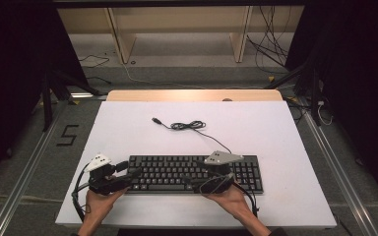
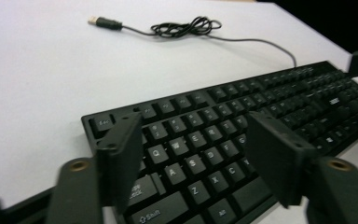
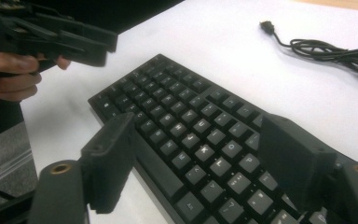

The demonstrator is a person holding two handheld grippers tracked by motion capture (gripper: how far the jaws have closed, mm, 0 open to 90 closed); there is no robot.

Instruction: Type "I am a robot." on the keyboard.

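Lying square across the near half of the white table (image 1: 128, 132), the black keyboard (image 1: 177, 172) has its long front edge running parallel to the table's near edge, with a strip of bare white between them. Its left end stops well short of the table's left edge, its right end likewise, so there's open surface on both flanks. Behind it the cable (image 1: 211, 137) winds back to a tangled loop (image 1: 187, 126) and a loose USB plug (image 1: 155, 120), with broad free board beyond that up to the wooden strip at the far side.

The left gripper (image 1: 130, 173) sits at the keyboard's left end, its jaws spread apart over the letter keys near the corner, clamping nothing; whether they touch the keys I cannot tell. The right gripper (image 1: 199, 179) hovers over the right-middle of the key field, jaws released and parted wide, nothing between them but keys below. In the right gripper view the left gripper (image 3: 98, 49) shows up beyond the keyboard's far corner, held in a hand (image 3: 9, 74)
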